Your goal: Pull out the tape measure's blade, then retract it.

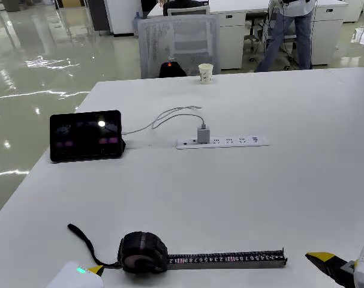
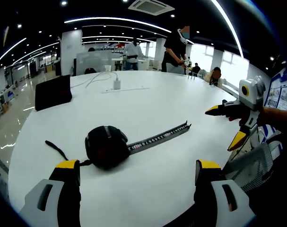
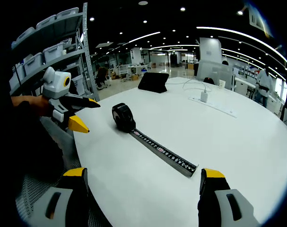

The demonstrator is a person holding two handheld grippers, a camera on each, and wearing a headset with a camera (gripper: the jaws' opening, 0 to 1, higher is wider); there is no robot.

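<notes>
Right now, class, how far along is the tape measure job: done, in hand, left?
Done: the blade lies pulled out of the tape measure on the table. In hand: nothing; the left hand-held gripper and right hand-held gripper are open, apart from it. Left: retracting the blade.

Tape measure (image 1: 143,252) front, blade (image 1: 226,259) out rt; tablet (image 1: 86,135) behind-left, pwr strip (image 1: 222,142) behind.

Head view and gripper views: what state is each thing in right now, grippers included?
tape measure: lying on the table, held by neither gripper.
blade: pulled out, flat on the table.
left gripper: open, empty.
right gripper: open, empty.
tablet: propped upright, screen dim.
charger: plugged into the power strip.
paper cup: upright.
</notes>
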